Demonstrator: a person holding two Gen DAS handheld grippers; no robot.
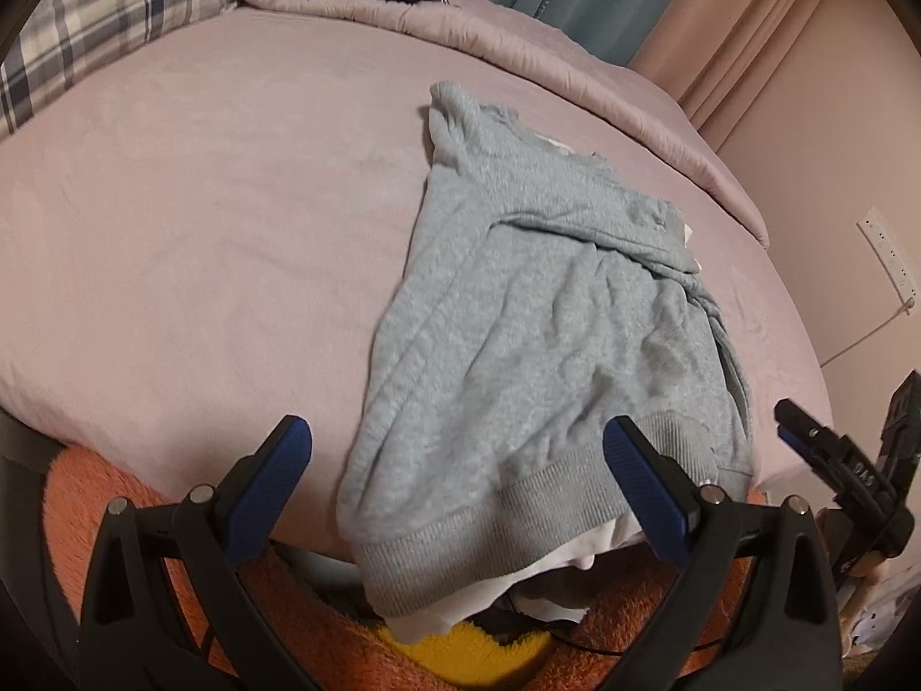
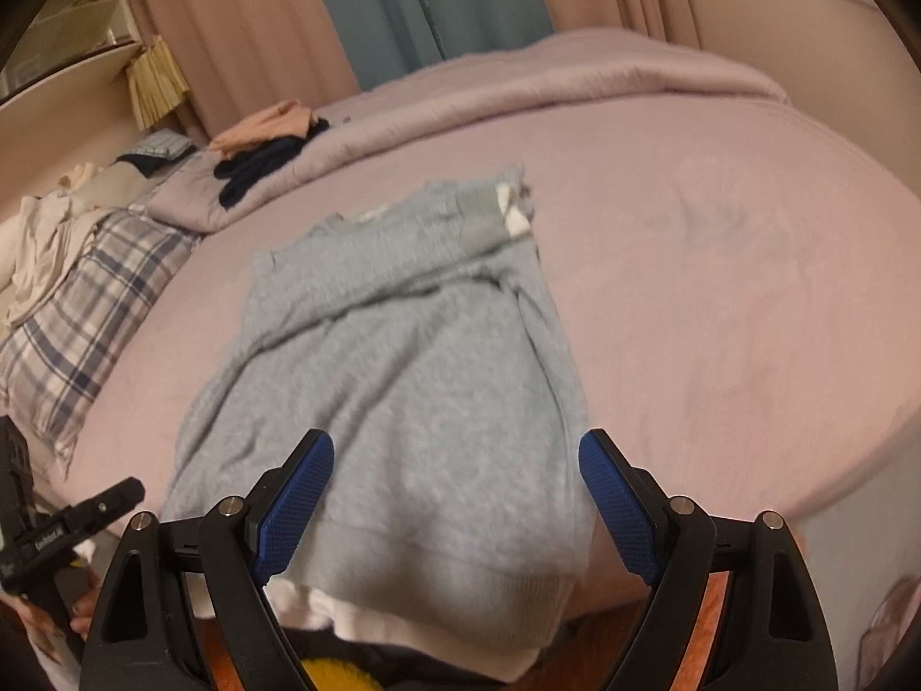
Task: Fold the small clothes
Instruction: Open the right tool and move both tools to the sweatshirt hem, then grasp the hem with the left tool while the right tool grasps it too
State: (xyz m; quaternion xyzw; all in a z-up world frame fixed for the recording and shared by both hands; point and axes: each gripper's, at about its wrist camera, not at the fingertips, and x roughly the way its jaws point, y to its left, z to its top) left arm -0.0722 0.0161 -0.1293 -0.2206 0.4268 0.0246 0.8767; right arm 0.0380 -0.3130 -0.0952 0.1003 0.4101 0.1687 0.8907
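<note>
Hanging off the near edge of the bed (image 1: 172, 230), the grey sweater (image 1: 535, 316) runs lengthwise away from both spread, empty grippers; right gripper (image 2: 455, 495) sits squarely over its hem, left gripper (image 1: 457, 478) off toward its side.

Grey-blue sweater (image 1: 535, 311) (image 2: 403, 357) — partly folded, rumpled, ribbed hem overhanging the bed's near edge
</note>
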